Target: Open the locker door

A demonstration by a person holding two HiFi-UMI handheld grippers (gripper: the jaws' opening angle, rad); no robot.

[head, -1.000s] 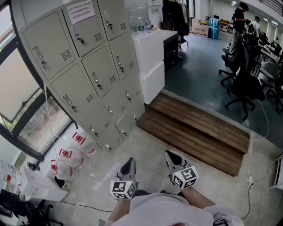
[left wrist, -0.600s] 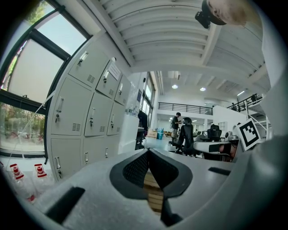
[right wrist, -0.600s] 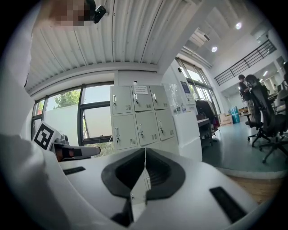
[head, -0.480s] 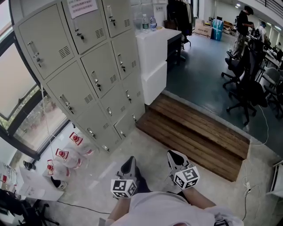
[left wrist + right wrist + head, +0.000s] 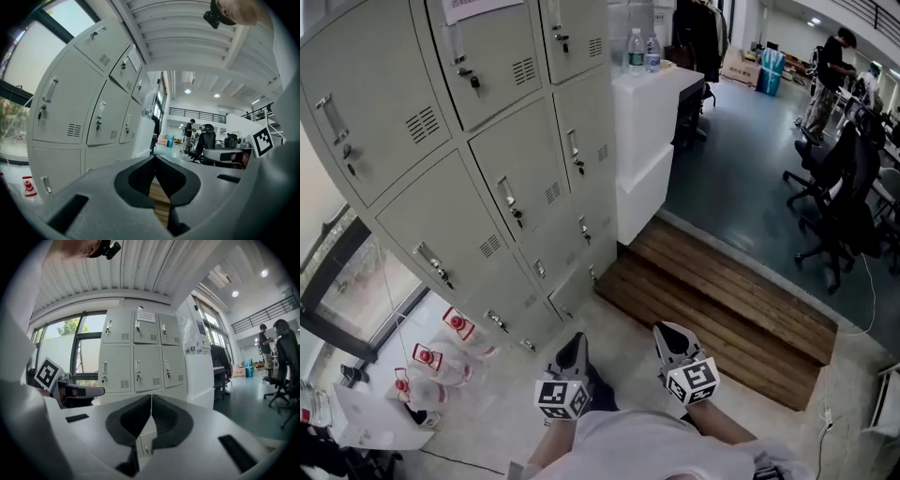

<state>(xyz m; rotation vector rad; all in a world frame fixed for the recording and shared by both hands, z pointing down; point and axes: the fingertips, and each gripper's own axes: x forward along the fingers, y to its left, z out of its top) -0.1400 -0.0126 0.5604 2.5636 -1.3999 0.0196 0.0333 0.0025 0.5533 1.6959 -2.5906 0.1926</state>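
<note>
The locker bank [image 5: 525,178] fills the left and upper part of the head view, rising from the floor [image 5: 623,309], every door closed. Each of its door handles [image 5: 508,195] is a slim bar set upright near one edge of its door, so the long axis I must close on runs top to bottom. I cannot tell which door is the one meant.

My left gripper [image 5: 572,349] is low and close to my body, well apart from the lockers, which lie ahead of it and up to the left. Its jaws are together at the tips with nothing between them. In the left gripper view the doors sweep past on the left, so it points past the lockers, not at them.

My right gripper [image 5: 667,336] sits just beside it on the right, jaws pressed together and empty. It stands a little farther from the bank, yet in the right gripper view the lockers lie straight ahead of its jaws. I judge the left is nearer and the right better aimed; either must go forward and up, and part its jaws sideways across an upright handle.

The wooden step [image 5: 722,300] lies to the right, clear of that path
</note>
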